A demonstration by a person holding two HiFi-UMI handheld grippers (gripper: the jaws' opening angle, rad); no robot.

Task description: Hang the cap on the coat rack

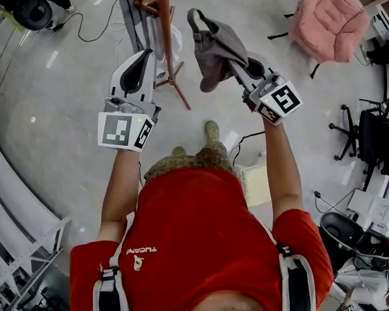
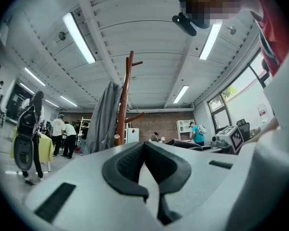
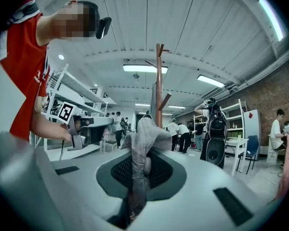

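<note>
Right tool (image 1: 238,67): clenched on the grey cap (image 1: 215,44), held near the wooden coat rack (image 1: 165,37).
Left tool (image 1: 141,60): closed, nothing gripped.
Rack load: grey garment (image 1: 131,8) hung.

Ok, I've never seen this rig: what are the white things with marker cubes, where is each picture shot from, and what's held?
No robot here: a person holds a hand gripper in each hand. One picture looks down from the person's head; the other two come from cameras riding on each gripper, looking along its fingers. The right gripper has its fingers shut on a grey cap. The left gripper is shut and empty. Ahead stands a wooden coat rack with a grey garment on it.
</note>
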